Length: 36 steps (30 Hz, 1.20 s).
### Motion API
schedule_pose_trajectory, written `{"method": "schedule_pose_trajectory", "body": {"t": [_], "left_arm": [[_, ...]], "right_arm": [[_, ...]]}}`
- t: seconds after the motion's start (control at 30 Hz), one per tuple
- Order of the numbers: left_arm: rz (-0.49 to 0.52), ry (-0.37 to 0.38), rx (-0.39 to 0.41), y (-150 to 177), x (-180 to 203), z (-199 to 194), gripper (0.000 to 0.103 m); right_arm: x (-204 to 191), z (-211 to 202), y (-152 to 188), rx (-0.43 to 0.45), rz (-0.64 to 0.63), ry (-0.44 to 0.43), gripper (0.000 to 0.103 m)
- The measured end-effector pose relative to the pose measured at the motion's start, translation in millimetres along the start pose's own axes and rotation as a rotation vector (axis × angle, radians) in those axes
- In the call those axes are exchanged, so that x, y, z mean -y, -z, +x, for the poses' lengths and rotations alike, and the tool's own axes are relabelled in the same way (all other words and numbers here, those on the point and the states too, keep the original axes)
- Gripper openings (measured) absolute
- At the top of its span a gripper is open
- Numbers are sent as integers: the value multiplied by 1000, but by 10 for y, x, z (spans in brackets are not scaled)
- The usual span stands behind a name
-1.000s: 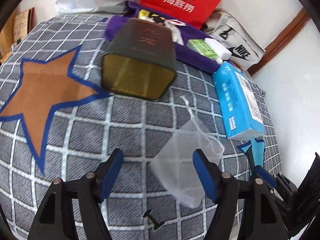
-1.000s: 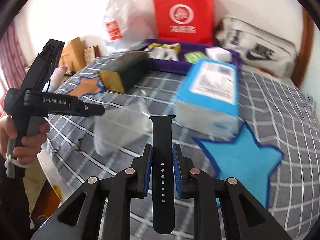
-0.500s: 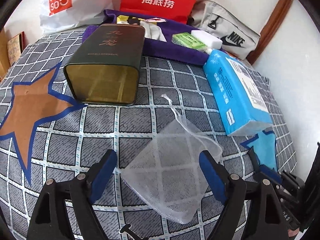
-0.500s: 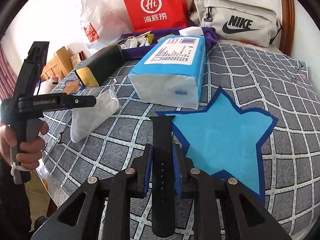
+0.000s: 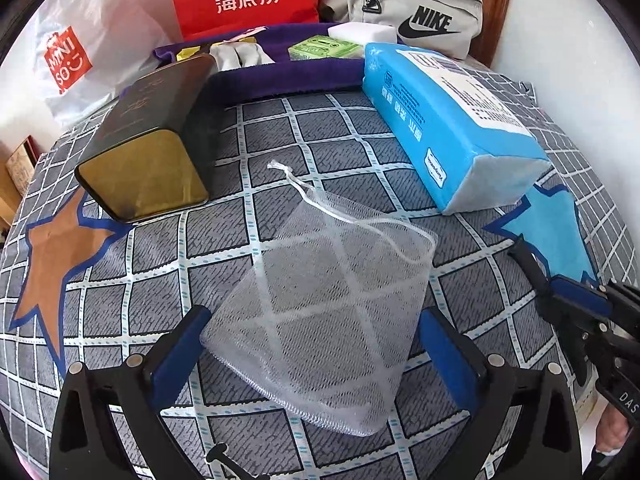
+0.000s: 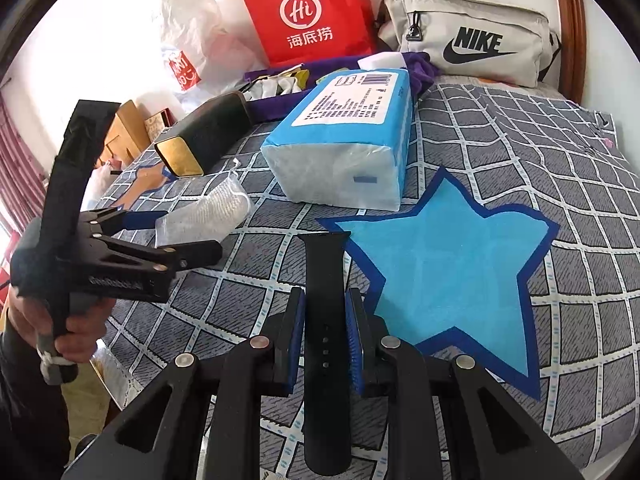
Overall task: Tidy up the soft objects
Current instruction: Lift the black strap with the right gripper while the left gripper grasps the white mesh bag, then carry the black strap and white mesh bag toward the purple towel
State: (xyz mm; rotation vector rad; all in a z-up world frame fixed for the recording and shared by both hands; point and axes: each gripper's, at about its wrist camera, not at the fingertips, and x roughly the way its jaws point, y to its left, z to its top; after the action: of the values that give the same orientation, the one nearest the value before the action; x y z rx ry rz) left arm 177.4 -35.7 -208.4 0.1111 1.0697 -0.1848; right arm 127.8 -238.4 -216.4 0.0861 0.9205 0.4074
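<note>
The left tool [image 5: 312, 344] has just been spread around the mesh bag [image 5: 332, 312], untouched; the strap [image 6: 325, 320] is pinched by the right tool [image 6: 325, 328] beside the blue star's [image 6: 452, 272] edge.

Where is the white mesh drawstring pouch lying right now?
In the left wrist view the mesh drawstring pouch lies flat on the checked bedspread between the open left claw's fingers, below the dark tin and the blue tissue pack.

White wall [image 6: 100, 20], checked bedcover [image 5: 320, 128], pink curtain [image 6: 16, 160]
</note>
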Motion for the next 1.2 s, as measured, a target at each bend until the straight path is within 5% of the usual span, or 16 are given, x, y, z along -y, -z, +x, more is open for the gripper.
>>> {"method": "schedule_pose_trajectory", "body": {"t": [0.13,0.23,0.3,0.5,1.2], "left_arm": [[-9,-21,29,3,-1,-8,99],[-25,-27,45,2,-20,-53,77],[-41,-33,43,-23,-60,-75,51],[-134,42,25,-32,-327,-154,17],[-270,48,140,-36,-632,-922,14]], "right_arm": [[10,-4,0,-6,22,12,20],[-19,11,-13,-14,10,26,20],[-39,3,-32,-19,9,24,20],[-101,-83,-110,-12,-7,15,20],[-354,-449,-526,30,-40,33,20]]}}
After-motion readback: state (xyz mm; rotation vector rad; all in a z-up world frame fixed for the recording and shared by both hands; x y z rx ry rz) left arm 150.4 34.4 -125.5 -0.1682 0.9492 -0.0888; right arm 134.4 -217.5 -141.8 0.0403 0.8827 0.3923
